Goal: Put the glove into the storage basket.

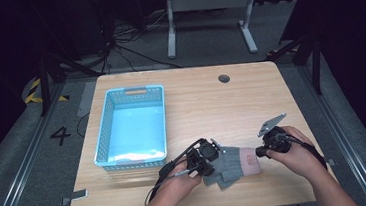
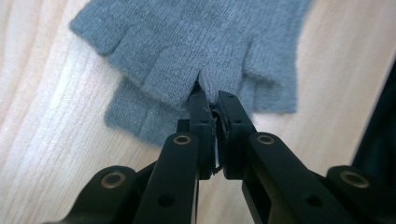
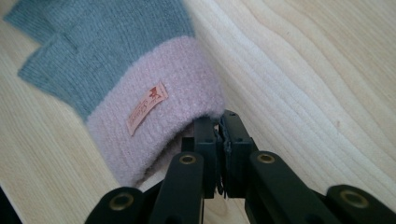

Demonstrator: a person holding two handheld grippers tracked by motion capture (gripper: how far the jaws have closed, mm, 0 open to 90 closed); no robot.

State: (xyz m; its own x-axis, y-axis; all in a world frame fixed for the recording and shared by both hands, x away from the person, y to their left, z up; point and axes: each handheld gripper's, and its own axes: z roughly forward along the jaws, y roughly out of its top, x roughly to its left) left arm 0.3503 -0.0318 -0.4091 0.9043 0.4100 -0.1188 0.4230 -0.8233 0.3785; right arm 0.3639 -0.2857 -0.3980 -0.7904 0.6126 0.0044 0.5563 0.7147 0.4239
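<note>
A grey fingerless glove (image 1: 230, 160) with a pink cuff (image 1: 250, 161) lies flat on the wooden table (image 1: 211, 105), near its front edge. My left gripper (image 1: 213, 166) is shut on the glove's finger end; in the left gripper view the jaws pinch the grey knit (image 2: 187, 46) at the left gripper's tips (image 2: 212, 100). My right gripper (image 1: 261, 152) is shut on the rim of the cuff. In the right gripper view the pink cuff (image 3: 159, 112), with a small orange label (image 3: 147, 108), meets the right gripper's tips (image 3: 217, 122). A second grey layer (image 2: 135, 121) pokes out underneath.
A light blue plastic basket (image 1: 102, 135) stands on the left half of the table, with something pale lying flat in its bottom. A round cable hole (image 1: 224, 78) sits near the far edge. Beyond the table are a metal stand (image 1: 170, 29) and cables on the floor.
</note>
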